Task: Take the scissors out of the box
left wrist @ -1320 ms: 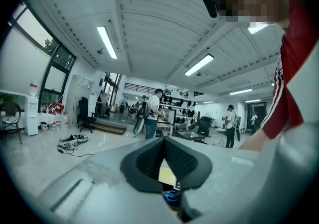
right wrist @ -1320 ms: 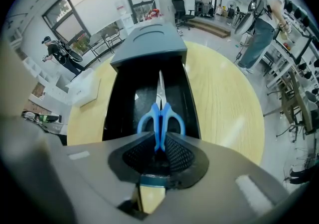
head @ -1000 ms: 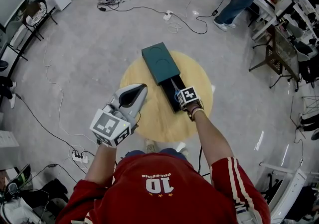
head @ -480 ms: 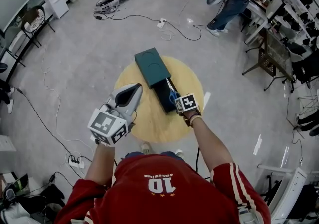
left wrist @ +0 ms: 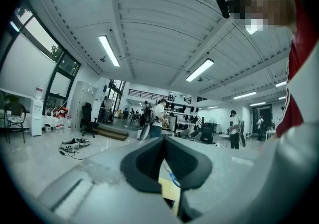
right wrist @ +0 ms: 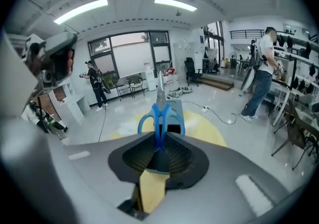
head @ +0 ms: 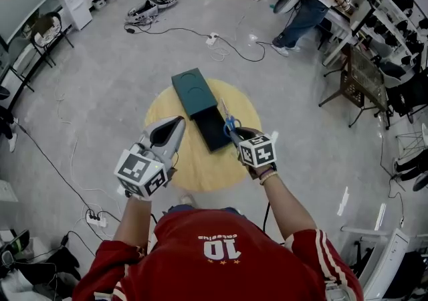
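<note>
Head view: the right gripper (head: pixel 239 134) holds the scissors (head: pixel 230 122) by their blue handles, steel blades pointing away from the person, over the right edge of the box (head: pixel 194 92) on a round table (head: pixel 197 169). The box is a flat teal rectangle with a ring pressed into its top, and its dark tray is slid out towards the person and looks empty. The table top is pale yellow wood, smooth and bare around the box. The left gripper (head: pixel 176 122), a grey shell with a marker cube, hangs over the table's left edge, well apart from the box. The main step looks done, the scissors apparently clear of the tray. What seems left is to carry them away and set them down.

Left gripper view: the left gripper (left wrist: pixel 165 141) points out level across the hall. Its ribbed black jaws meet at the tips and hold nothing. A sliver of yellow table and a fleck of blue show through the gap lower down.

Right gripper view: the jaws of the right gripper (right wrist: pixel 158 143) stand partly closed, pinching the scissors (right wrist: pixel 160 113) where the two looped plastic handles join. The narrow blades rise straight ahead. Behind them lie the box (right wrist: pixel 175 107) and table (right wrist: pixel 212 134).
</note>
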The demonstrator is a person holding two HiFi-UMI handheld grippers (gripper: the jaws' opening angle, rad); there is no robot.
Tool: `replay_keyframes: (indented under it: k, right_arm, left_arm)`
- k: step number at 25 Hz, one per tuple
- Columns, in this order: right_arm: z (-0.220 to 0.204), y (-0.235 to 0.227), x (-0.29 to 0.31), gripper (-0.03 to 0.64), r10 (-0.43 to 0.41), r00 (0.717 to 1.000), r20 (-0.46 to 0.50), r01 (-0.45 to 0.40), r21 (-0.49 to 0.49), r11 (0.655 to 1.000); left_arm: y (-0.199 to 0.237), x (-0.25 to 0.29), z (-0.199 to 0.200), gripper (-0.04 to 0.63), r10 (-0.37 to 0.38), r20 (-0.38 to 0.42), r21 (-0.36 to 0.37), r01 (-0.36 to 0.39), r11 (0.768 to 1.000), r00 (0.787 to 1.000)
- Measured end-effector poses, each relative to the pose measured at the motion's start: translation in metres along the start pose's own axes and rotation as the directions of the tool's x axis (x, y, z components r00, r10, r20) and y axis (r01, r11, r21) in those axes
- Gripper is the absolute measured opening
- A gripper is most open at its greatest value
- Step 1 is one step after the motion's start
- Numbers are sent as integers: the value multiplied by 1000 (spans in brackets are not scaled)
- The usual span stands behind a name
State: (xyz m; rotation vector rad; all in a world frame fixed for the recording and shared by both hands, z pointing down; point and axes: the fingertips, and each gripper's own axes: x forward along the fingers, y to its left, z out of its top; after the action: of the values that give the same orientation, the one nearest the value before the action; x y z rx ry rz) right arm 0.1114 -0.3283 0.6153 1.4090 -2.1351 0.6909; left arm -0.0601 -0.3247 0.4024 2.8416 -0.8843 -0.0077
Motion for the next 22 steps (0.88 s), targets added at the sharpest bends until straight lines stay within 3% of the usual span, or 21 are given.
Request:
replay_keyframes:
  k: [4, 8, 16, 22]
  right_arm:
    - [30, 18, -51, 69, 21, 992, 127, -9, -91, 996]
    - [62, 36, -105, 69, 59, 963, 264, -21, -143, 989]
    - [104, 68, -197, 69, 133, 869, 476, -20, -235, 972]
    - [121, 82, -242, 69, 177, 794, 582, -48, -231, 972]
  left_arm:
    - [-23, 1, 4, 3, 6, 1, 31, -6, 1000, 1000]
    - [-43, 0, 15, 3, 21, 20, 51, -22, 998, 1000]
    - [-81, -4, 34, 3, 54, 75, 64, -59, 996, 996]
    - [-97, -10, 47, 3, 69, 98, 72, -77, 994, 993]
